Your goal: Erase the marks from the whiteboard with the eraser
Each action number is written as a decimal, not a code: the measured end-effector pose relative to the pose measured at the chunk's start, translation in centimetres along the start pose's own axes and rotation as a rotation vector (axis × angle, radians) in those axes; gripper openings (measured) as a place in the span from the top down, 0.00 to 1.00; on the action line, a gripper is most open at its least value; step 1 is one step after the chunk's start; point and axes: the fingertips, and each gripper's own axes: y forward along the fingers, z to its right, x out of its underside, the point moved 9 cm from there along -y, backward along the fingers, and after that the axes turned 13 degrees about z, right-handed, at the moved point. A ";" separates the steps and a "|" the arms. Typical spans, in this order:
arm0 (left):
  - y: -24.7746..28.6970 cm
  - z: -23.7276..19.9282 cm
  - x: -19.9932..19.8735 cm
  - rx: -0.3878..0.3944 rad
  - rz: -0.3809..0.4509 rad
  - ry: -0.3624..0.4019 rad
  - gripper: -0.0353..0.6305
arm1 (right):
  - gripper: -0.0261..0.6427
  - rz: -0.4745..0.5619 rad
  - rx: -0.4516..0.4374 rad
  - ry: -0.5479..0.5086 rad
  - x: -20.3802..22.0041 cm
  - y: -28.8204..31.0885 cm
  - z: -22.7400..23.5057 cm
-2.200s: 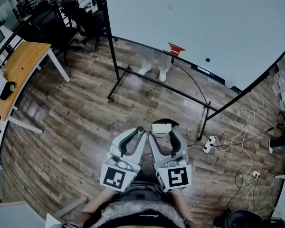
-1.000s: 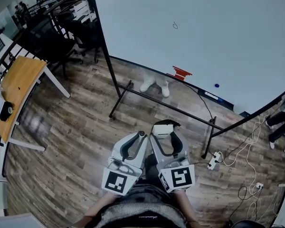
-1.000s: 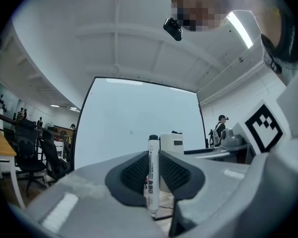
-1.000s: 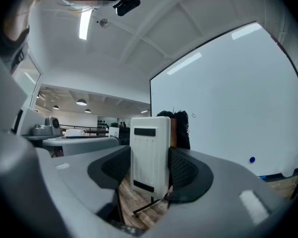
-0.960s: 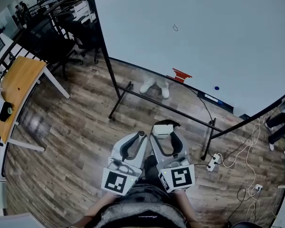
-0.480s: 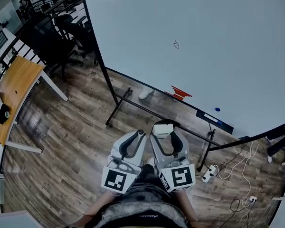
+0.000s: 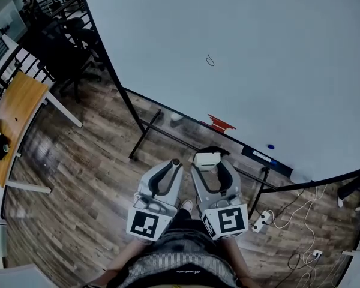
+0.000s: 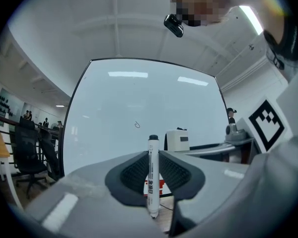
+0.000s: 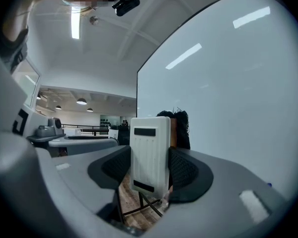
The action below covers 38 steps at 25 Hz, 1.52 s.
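Note:
The large whiteboard (image 7: 258, 59) on a black stand fills the upper head view, with one small dark loop mark (image 7: 210, 60) near its middle; the same mark (image 8: 137, 125) shows in the left gripper view. My right gripper (image 7: 211, 161) is shut on a white eraser (image 9: 150, 153) with a dark felt back, held upright short of the board. My left gripper (image 7: 175, 162) is shut on a white marker (image 8: 153, 175) with a black cap, standing upright between the pads. Both grippers sit side by side low in the head view, below the board's bottom edge.
A red object (image 7: 219, 123) and a blue magnet (image 7: 270, 147) sit near the board's lower rail. The stand's black legs (image 7: 145, 135) cross the wood floor. A wooden desk (image 7: 15, 113) is at left, dark chairs (image 7: 60, 38) behind it. Cables and a power strip (image 7: 263, 219) lie at right.
The whiteboard has grown larger and closer in the head view, and the mark has shifted slightly left. Both grippers keep their holds and their places side by side.

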 end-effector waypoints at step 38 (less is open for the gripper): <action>24.9 -12.8 5.3 0.561 0.004 -0.154 0.84 | 0.60 0.036 0.534 -0.097 0.4 17.1 10.8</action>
